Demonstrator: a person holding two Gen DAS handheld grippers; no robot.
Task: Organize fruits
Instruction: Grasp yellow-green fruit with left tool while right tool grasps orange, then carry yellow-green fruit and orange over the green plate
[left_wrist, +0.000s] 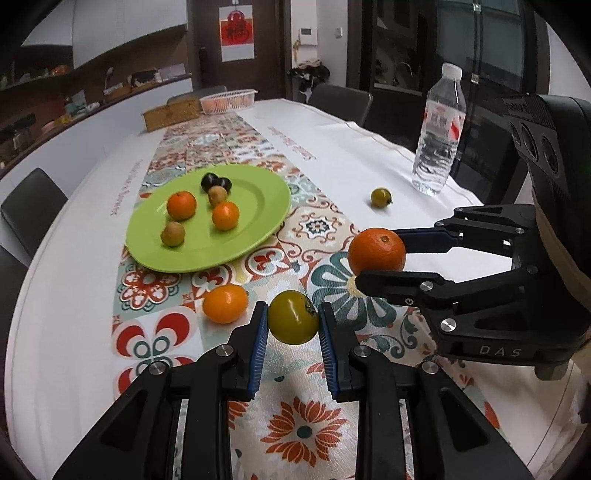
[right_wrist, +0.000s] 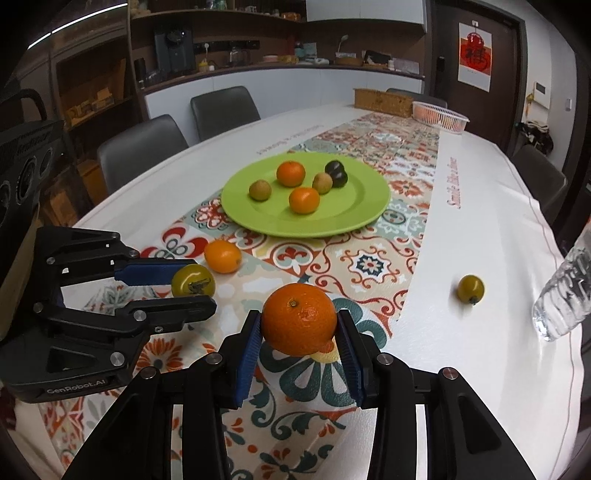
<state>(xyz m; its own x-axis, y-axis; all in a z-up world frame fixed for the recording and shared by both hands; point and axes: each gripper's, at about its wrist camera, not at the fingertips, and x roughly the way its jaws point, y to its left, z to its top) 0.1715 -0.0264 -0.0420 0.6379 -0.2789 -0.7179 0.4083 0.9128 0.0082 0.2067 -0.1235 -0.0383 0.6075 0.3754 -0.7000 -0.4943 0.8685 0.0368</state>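
Note:
My left gripper (left_wrist: 293, 322) is shut on a yellow-green tomato (left_wrist: 293, 317) and holds it just above the patterned runner; it also shows in the right wrist view (right_wrist: 193, 280). My right gripper (right_wrist: 299, 325) is shut on an orange (right_wrist: 299, 319), also seen in the left wrist view (left_wrist: 376, 251). A green plate (left_wrist: 255, 201) ahead holds two oranges, two brownish fruits and dark fruits. A loose orange (left_wrist: 225, 303) lies on the runner near the plate. Another yellow-green tomato (left_wrist: 381, 197) lies on the white cloth to the right.
A water bottle (left_wrist: 439, 133) stands at the table's right edge, close to the loose tomato. A pink basket (left_wrist: 228, 100) and a woven box (left_wrist: 170, 115) sit at the far end. Grey chairs (right_wrist: 142, 147) line the table's sides.

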